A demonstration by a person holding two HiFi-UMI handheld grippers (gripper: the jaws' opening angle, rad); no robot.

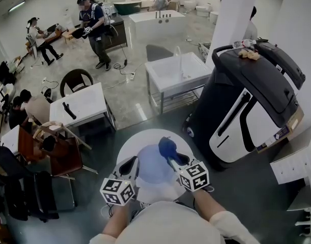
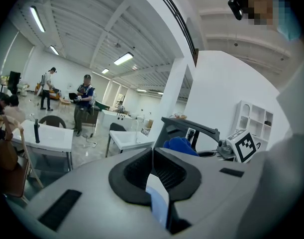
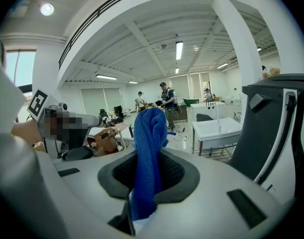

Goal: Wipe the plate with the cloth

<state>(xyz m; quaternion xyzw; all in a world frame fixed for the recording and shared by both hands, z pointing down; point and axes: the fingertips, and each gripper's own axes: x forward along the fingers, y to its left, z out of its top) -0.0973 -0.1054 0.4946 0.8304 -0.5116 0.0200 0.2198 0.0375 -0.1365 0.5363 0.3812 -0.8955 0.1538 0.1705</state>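
Lower centre of head view: left gripper pinches pale blue plate by its rim, right gripper clamps blue cloth at its upper right. We judge wiping pressure could lever the plate loose

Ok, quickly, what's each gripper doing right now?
Left gripper: jaws closed on the rim of the plate.
Right gripper: jaws closed on the blue cloth.

My left gripper pinching plate rim, jaws closed; my right gripper clamped on cloth; both tilted slightly down, side by side.
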